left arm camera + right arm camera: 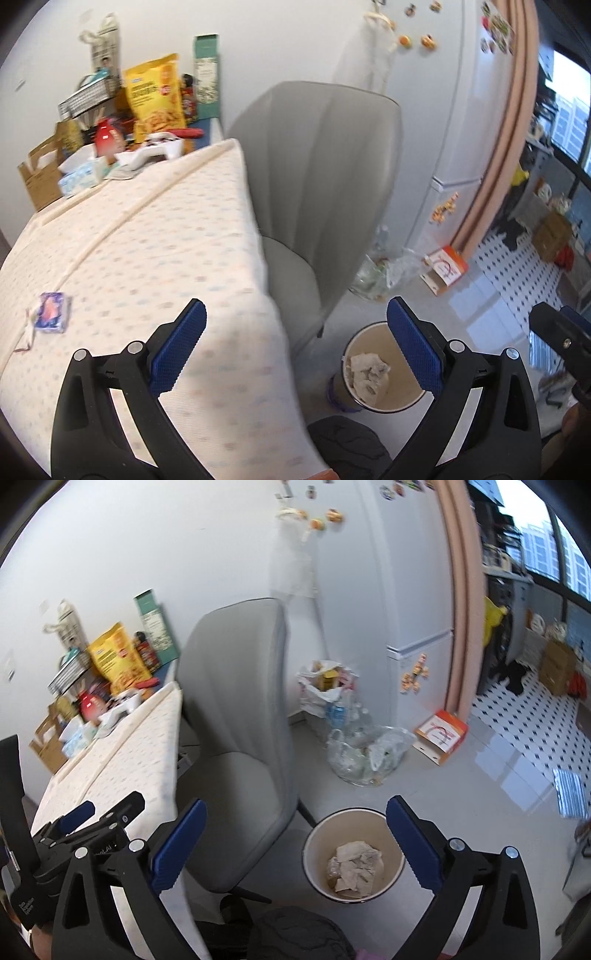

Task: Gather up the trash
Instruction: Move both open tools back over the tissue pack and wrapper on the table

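1. My left gripper (295, 350) and right gripper (295, 845) both gape wide, holding nothing.
2. Landmark: the round bin (354, 854) on the floor beside the grey chair (236, 746). It holds crumpled paper (354, 867).
3. One small blue wrapper (50, 312) lies on the dotted tabletop (147, 258), up and well left of the bin; blurred, possibly with a tissue beneath.
4. I judge it light, soft and crinkly; pinch across its middle.
5. Count: one wrapper, one bin, two grippers.
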`<state>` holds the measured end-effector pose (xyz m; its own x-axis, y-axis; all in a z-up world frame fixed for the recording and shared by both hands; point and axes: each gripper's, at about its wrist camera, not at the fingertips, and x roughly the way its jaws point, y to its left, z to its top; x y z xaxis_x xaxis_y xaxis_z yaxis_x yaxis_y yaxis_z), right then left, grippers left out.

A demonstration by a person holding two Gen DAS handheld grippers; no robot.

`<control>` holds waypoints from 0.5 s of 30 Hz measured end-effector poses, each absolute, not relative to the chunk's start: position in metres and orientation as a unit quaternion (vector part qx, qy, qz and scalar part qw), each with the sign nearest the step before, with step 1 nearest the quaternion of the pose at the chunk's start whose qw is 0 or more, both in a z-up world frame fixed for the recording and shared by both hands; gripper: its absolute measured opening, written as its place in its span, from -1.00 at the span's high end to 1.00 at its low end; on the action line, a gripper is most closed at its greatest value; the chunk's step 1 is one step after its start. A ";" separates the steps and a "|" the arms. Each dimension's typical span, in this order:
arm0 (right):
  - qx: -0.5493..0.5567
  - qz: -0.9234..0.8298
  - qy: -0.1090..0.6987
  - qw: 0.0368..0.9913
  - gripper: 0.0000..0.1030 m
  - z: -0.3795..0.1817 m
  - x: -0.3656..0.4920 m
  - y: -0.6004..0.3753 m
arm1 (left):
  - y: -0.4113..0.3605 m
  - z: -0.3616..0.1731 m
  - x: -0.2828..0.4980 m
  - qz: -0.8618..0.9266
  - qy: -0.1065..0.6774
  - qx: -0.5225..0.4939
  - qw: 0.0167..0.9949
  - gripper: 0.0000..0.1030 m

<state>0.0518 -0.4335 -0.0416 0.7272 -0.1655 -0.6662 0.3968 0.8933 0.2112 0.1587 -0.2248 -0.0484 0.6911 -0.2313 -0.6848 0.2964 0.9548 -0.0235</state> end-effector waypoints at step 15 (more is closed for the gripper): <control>0.112 -0.076 0.331 0.934 -0.85 -0.013 0.078 -0.314 | -0.092 -0.024 0.148 -0.067 0.331 -0.014 0.941 -0.89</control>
<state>0.0777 -0.3144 -0.0132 0.7690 -0.0683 -0.6356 0.2165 0.9634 0.1583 0.1477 -0.0923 -0.0238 0.7715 -0.1347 -0.6218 0.1166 0.9907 -0.0699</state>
